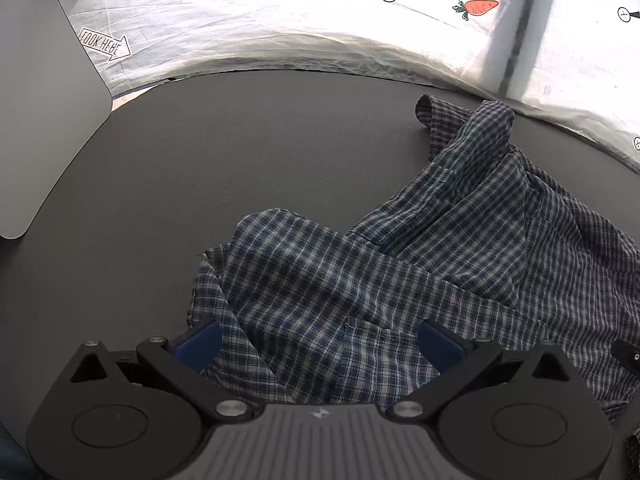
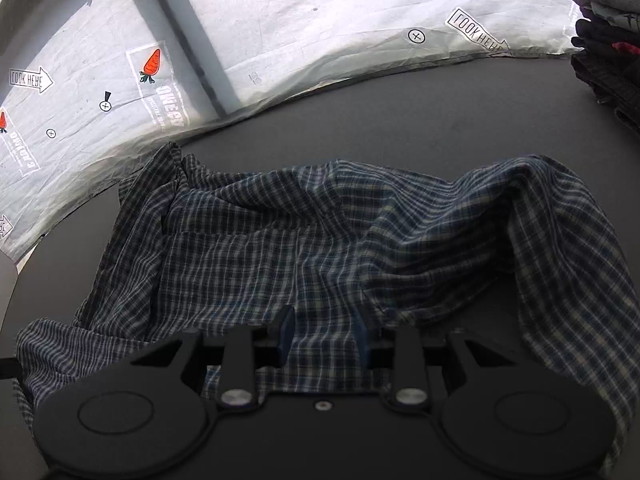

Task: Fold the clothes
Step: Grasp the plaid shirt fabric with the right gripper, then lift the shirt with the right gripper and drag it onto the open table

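Lying rumpled on the dark table (image 1: 200,152), the plaid shirt (image 1: 420,264) shows no clean fold yet. The left gripper (image 1: 318,344) spreads wide over it, the right gripper (image 2: 322,334) parts narrowly, neither pinching cloth. Nearly all folding remains.

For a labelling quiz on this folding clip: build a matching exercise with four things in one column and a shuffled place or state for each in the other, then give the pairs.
1. plaid shirt
2. left gripper
3. carrot print
4. stacked clothes

A. on the white sheet
B. crumpled on the dark table
C. piled at the table's far right edge
D. jaws wide apart over cloth

Pairs: 1-B, 2-D, 3-A, 4-C
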{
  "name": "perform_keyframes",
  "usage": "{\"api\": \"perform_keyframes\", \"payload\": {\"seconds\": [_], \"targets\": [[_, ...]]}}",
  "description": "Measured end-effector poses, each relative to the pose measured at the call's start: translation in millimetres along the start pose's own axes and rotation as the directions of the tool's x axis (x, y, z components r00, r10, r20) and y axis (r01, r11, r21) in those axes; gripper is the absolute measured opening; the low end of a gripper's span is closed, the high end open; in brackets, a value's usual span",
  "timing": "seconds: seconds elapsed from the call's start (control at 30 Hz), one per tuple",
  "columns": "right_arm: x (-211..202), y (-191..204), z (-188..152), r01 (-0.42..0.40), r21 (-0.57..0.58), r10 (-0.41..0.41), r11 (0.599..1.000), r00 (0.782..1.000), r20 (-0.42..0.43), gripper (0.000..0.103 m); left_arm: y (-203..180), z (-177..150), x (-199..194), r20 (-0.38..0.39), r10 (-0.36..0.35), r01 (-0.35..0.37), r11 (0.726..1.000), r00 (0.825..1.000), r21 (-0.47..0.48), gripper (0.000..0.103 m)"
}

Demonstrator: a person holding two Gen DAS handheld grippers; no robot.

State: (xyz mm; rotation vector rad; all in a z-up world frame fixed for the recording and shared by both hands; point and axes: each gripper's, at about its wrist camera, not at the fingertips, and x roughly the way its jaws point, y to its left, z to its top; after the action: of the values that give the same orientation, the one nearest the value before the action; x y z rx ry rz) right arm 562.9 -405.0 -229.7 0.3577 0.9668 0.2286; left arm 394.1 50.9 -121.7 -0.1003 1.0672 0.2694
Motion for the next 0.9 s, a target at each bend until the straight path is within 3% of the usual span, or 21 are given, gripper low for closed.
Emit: {"api": "perform_keyframes", "payload": {"seconds": [0.07, 0.17, 0.3, 0.37, 0.4, 0.5, 0.6, 0.7, 0.77, 0.9], "targets": [[15.3, 16.8, -10.8, -0.094, 0.041, 0.097, 0.995, 0.992, -0.077, 0.033, 7.6, 0.8, 1.1, -0.006, -0.010, 0.010, 1.000, 1.000, -0.018, 0.103], [31.9, 40.5, -22.3, -0.150, 0.026, 0.153, 0.988, 0.976, -0.157, 0.038, 19.2, -2.8, -3.6, 0.002, -0.010, 0.010, 0.999, 1.000, -0.036, 0.103], [42.2, 52.8, -30.1, -0.207, 0.082, 0.219, 0.975, 0.959, -0.183, 0.044, 41.3, -13.2, -12.4, 0.013, -0.016, 0.017, 0.996, 1.000, -0.088, 0.103], [43.6, 57.0, -32.8, -0.252, 0.120, 0.271, 0.960, 0.945, -0.186, 0.037, 53.7, -19.4, -19.2, 0.022, -0.023, 0.026, 0.992, 0.999, -0.124, 0.103], [42.0, 59.9, -34.7, -0.292, 0.130, 0.312, 0.948, 0.932, -0.183, 0.024, 59.5, -22.6, -22.8, 0.028, -0.027, 0.030, 0.990, 0.999, -0.141, 0.103], [29.8, 78.7, -44.1, -0.405, 0.092, 0.415, 0.910, 0.886, -0.208, 0.008, 74.8, -33.9, -37.2, 0.053, -0.034, 0.043, 0.983, 0.998, -0.179, 0.103], [12.2, 101.5, -60.0, -0.510, 0.043, 0.503, 0.859, 0.825, -0.259, 0.006, 88.6, -48.9, -53.7, 0.082, -0.034, 0.050, 0.978, 0.996, -0.202, 0.103], [-0.6, 117.0, -85.1, -0.560, 0.040, 0.542, 0.827, 0.776, -0.322, 0.005, 100.3, -70.3, -68.8, 0.089, -0.035, 0.054, 0.974, 0.995, -0.221, 0.103], [-8.0, 118.6, -103.0, -0.569, 0.063, 0.552, 0.820, 0.758, -0.348, 0.005, 105.6, -86.4, -77.4, 0.083, -0.037, 0.054, 0.973, 0.996, -0.223, 0.103], [-16.4, 104.5, -126.0, -0.553, 0.191, 0.583, 0.811, 0.741, -0.332, 0.004, 114.5, -113.5, -92.7, 0.055, -0.026, 0.038, 0.975, 0.998, -0.218, 0.103]]}}
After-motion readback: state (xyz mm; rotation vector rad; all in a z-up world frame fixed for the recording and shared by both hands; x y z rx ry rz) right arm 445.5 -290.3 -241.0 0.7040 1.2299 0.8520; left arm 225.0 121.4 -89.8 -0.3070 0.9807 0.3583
